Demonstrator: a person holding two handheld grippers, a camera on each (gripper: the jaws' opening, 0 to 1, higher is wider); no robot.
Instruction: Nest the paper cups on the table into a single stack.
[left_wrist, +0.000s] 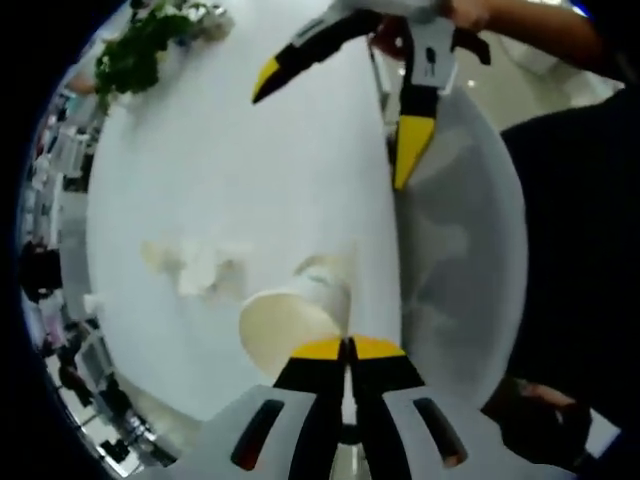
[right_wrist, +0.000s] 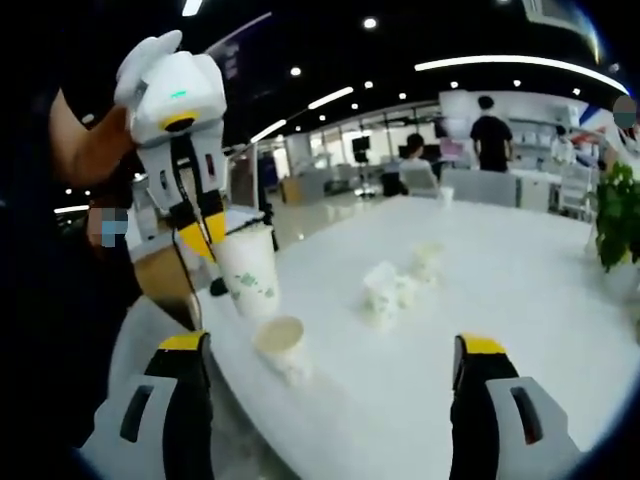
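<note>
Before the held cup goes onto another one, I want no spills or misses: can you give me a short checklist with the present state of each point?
1. Left tool gripping a paper cup by its rim: ok, jaws shut on it.
2. Held cup lifted off the white table: ok.
3. Cup on its side near the table edge ready for nesting: not ok, it is not upright.
4. Right tool free to help: ok, jaws wide open, holding nothing.
5. Other cups further back standing upright: cannot tell, too blurred.
</note>
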